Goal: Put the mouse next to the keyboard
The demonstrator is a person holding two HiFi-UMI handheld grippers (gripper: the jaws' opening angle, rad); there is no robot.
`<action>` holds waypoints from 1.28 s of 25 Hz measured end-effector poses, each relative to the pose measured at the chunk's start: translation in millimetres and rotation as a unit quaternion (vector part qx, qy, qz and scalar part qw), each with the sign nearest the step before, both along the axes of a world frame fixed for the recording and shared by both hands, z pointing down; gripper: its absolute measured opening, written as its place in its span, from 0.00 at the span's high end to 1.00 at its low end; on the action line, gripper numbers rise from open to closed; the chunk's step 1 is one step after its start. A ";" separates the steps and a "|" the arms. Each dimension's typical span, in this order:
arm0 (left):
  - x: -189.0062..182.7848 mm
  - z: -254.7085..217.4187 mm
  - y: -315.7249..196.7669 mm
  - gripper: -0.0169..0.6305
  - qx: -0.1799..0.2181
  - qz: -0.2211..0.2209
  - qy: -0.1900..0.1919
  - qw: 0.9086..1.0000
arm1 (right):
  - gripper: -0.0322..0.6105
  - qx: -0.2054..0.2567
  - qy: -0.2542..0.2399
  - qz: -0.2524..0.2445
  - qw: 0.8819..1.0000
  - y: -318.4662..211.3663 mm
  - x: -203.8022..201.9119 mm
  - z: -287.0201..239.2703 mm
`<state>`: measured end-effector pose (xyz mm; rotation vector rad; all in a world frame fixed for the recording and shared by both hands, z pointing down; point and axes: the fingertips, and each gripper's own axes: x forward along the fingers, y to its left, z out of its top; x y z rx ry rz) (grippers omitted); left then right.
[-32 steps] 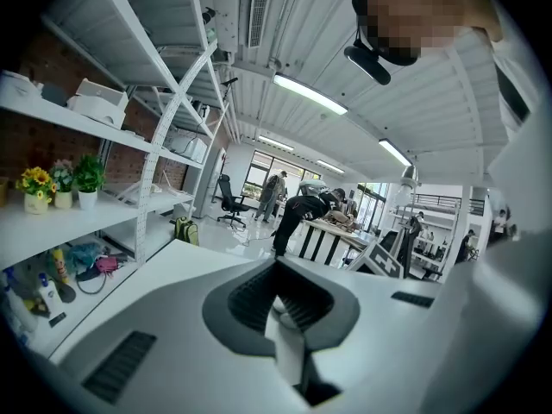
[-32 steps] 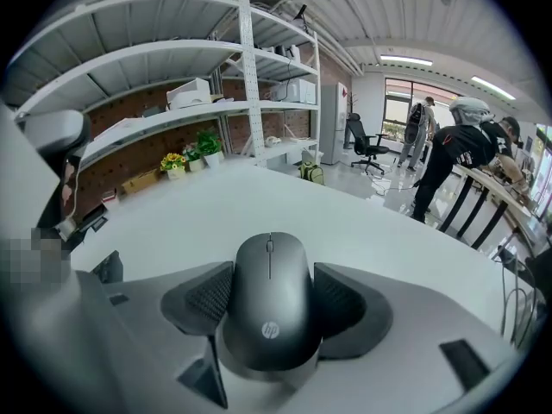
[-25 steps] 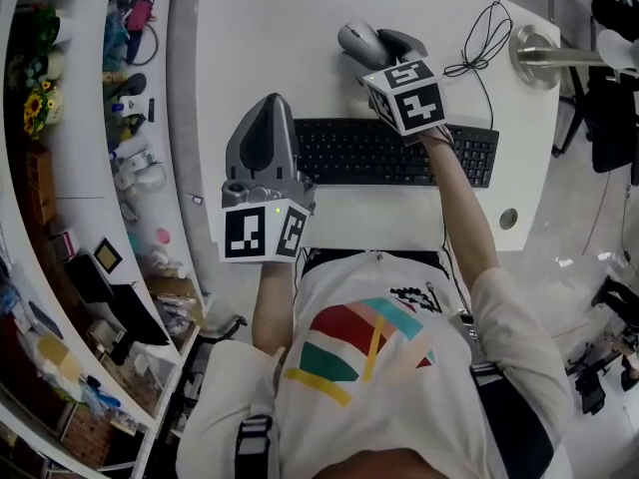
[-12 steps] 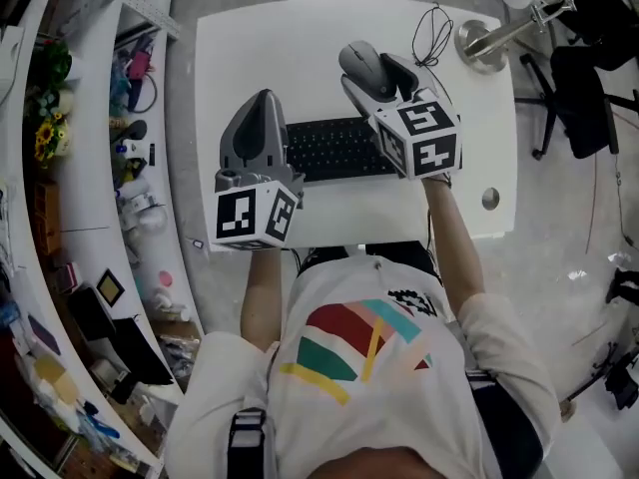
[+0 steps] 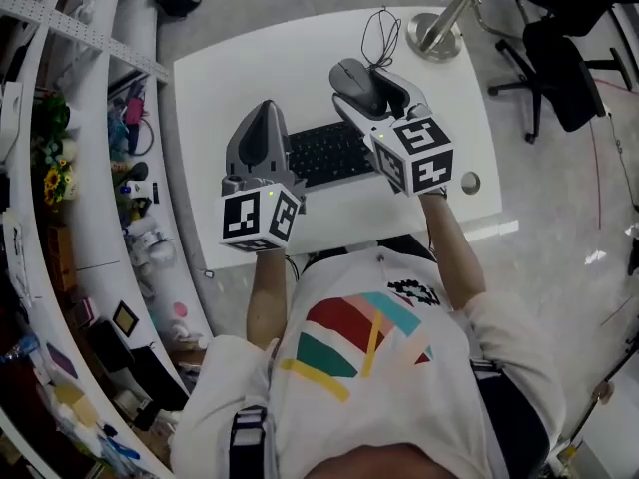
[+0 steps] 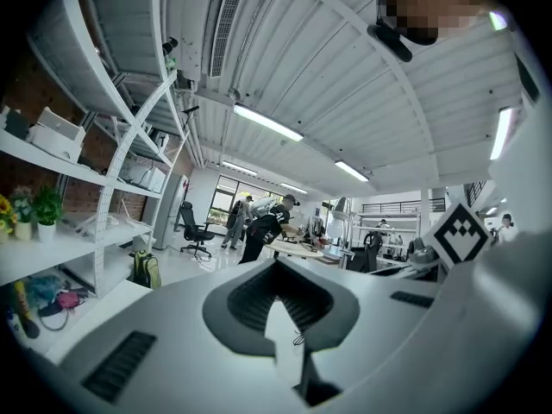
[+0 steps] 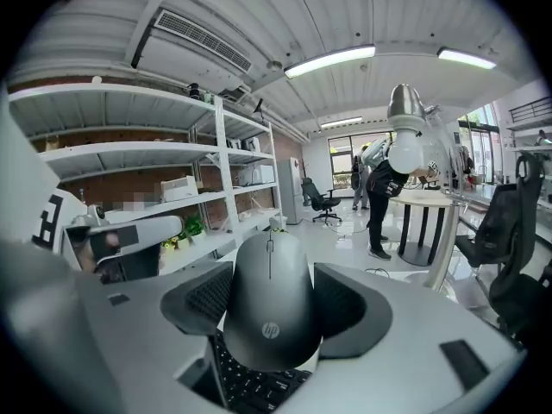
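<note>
**A:** Status on the mouse?

**B:** The right gripper (image 5: 371,90) pinches the mouse (image 5: 355,76) by its 2 flanks, nose pointing away from the person. It looks lifted, over the far right end of the keyboard (image 5: 318,154), with keys visible directly beneath it in the right gripper view. The left gripper (image 5: 262,128) has its jaws pressed together on nothing and sits at the keyboard's left end.

**A:** Risks?

**B:** 3, in my view.
1. Slip: the shell is rounded and smooth and the pads only catch the curved sides, so a tilt could let it slide out.
2. Releasing here puts it on the keys, not on the table (image 5: 240,63) beside them.
3. A loose black cable (image 5: 379,30) lies just beyond, near the lamp base (image 5: 435,40), and an overshoot could land the mouse on it.

**A:** Mouse itself?

**B:** Matte dark grey, low symmetric hump, with 1 scroll wheel in a centre seam and a small round logo at the rear. I see no cord on it.
</note>
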<state>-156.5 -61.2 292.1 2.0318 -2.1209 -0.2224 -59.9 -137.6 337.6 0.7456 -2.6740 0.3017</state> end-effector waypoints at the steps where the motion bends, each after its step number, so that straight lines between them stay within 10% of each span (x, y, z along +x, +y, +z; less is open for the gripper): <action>1: 4.1 -1.7 -2.8 0.91 0.001 0.001 0.001 1.000 | 0.48 0.001 0.000 0.003 1.000 -1.7 6.4 -1.1; 13: 58.6 17.4 -34.1 0.91 -0.032 0.044 -0.003 0.999 | 0.48 -0.010 0.029 0.125 0.992 -57.4 131.0 29.2; 22: 91.6 44.6 -53.1 0.91 -0.076 0.083 -0.015 0.994 | 0.48 -0.085 0.102 0.244 0.961 -87.8 241.1 127.7; 32: 113.7 64.1 -65.2 0.91 -0.088 0.092 0.007 0.992 | 0.48 -0.124 0.155 0.256 0.946 -97.2 272.8 188.5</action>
